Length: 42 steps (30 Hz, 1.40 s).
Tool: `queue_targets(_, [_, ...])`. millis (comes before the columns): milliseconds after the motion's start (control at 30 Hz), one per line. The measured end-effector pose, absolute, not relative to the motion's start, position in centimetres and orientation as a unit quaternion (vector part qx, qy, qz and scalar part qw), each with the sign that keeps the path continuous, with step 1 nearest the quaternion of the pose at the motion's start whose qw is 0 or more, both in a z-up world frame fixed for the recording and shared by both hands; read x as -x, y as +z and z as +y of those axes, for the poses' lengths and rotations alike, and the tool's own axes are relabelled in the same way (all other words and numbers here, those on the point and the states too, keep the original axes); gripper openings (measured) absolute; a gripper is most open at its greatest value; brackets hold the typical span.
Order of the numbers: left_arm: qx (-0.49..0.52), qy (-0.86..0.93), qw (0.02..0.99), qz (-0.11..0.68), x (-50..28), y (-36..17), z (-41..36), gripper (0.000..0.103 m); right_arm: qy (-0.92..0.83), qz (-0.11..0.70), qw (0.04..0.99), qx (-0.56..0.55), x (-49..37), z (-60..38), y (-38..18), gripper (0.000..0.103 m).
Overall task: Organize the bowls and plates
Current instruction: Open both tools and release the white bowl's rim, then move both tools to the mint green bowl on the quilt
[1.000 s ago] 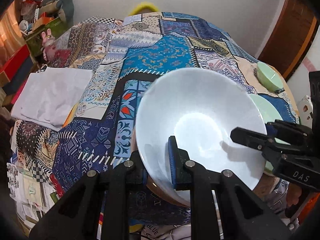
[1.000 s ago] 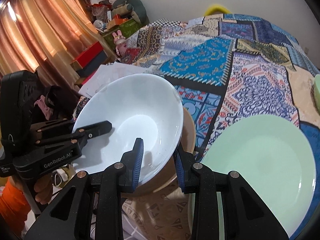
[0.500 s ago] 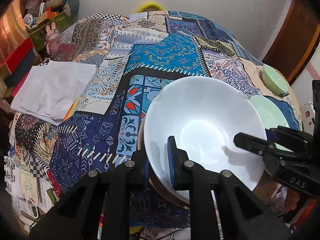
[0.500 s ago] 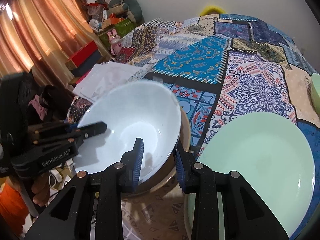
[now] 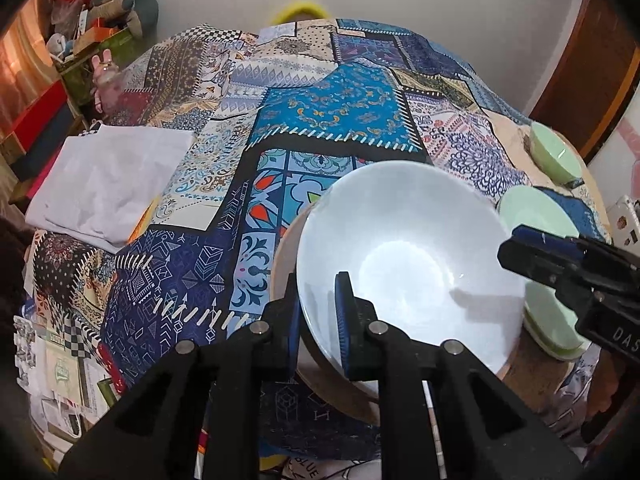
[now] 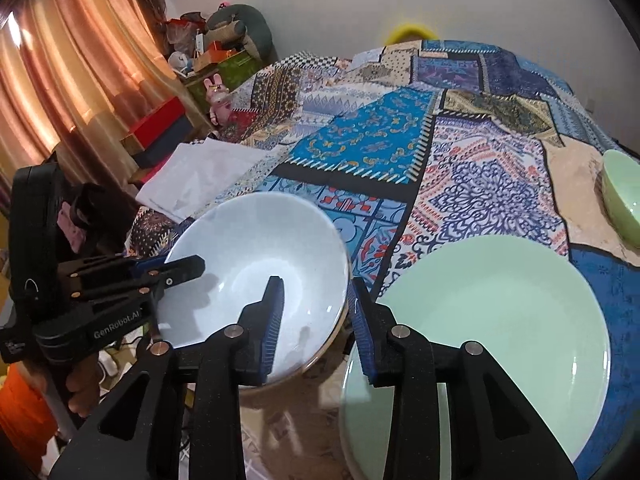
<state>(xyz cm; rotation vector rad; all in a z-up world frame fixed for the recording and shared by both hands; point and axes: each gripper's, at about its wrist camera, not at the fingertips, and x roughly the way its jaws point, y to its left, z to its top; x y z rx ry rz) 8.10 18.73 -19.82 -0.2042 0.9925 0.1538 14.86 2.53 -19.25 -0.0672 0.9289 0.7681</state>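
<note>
Bowl of white glazed ceramic, empty, sits tilted on a tan wooden plate whose rim shows only beneath it, at the near edge of a patchwork-quilted surface. Left gripper is clamped tight on the bowl's near rim, one blue pad inside the bowl and one outside. Right gripper straddles the opposite rim with its jaws narrowly parted; they have just been opening, and whether the pads still press the rim is hard to make out. Just beside the bowl lies an empty pale green plate, partly covered by the right gripper. Farther off, a small pale green bowl is cut off by the picture's edge. A folded white cloth lies on the quilt. "GenRobot.AI" reads on the left gripper's body, "DAS" on the right one's. Fingers show under the left gripper.
</note>
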Motion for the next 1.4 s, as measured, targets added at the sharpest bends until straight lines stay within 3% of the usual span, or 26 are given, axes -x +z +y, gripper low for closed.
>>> queue_targets(433, [0.071, 0.091, 0.868, 0.482, -7.9, -18.7, 18.1, 0.015, 0.348, 0.421, 0.837, 0.020, -15.1, -0.5, -18.0, 0.038])
queue_targets(867, [0.069, 0.078, 0.902, 0.419, -8.0, -12.6, 15.5, 0.016, 0.300, 0.379, 0.875, 0.012, -16.4, -7.3, -14.4, 0.039])
queue_targets(1033, [0.069, 0.057, 0.912, 0.400, -9.2, -11.1, 12.9, 0.028, 0.276, 0.351, 0.895, 0.011, -17.2, -10.1, -12.7, 0.046])
queue_targets(1200, [0.060, 0.040, 0.922, 0.379, -11.1, -9.8, 10.2, 0.051, 0.242, 0.337, 0.910, 0.018, -18.4, -12.8, -12.1, 0.048])
queue_targets(1400, [0.052, 0.025, 0.925, 0.375, -14.6, -9.4, 7.1, 0.064, 0.205, 0.334, 0.920, 0.021, -20.5, -16.0, -12.1, 0.051])
